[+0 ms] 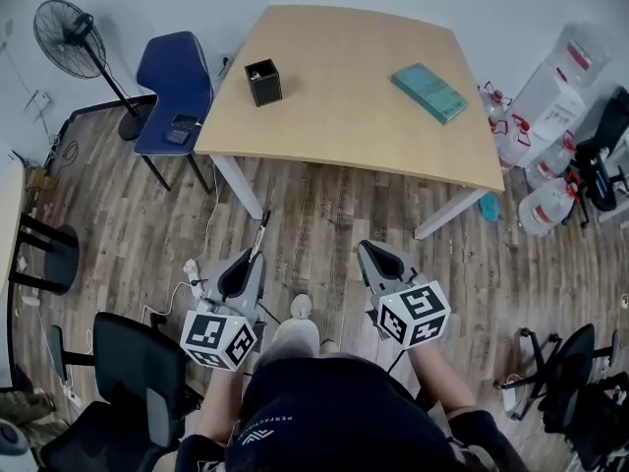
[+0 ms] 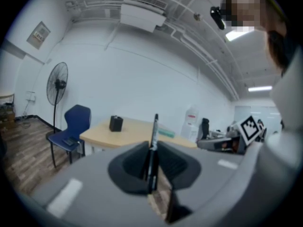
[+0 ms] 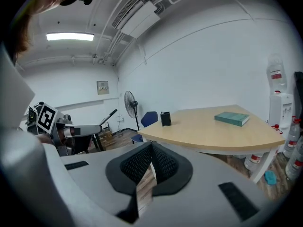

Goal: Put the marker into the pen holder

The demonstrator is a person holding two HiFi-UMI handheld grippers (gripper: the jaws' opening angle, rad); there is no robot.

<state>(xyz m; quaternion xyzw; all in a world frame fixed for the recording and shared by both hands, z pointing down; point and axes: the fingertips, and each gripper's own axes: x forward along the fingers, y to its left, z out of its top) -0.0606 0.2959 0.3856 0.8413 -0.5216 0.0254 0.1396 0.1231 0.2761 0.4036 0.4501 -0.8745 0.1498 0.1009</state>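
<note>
- Person is wearing a dark navy top (image 1: 324, 411) with small white lettering.
- Left gripper (image 1: 253, 260) and right gripper (image 1: 366, 248) are showing grey shells, black jaw pads and black-and-white marker cubes (image 1: 218, 339).

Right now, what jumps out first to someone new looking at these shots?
A black marker clamped in the left claw, sticking out past its tips, well short of the table. On the table, a black pen holder stands near the left edge and a teal book lies toward the right. The right claw is shut on nothing.

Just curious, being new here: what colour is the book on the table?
The book is teal green; the head view shows it best.
</note>
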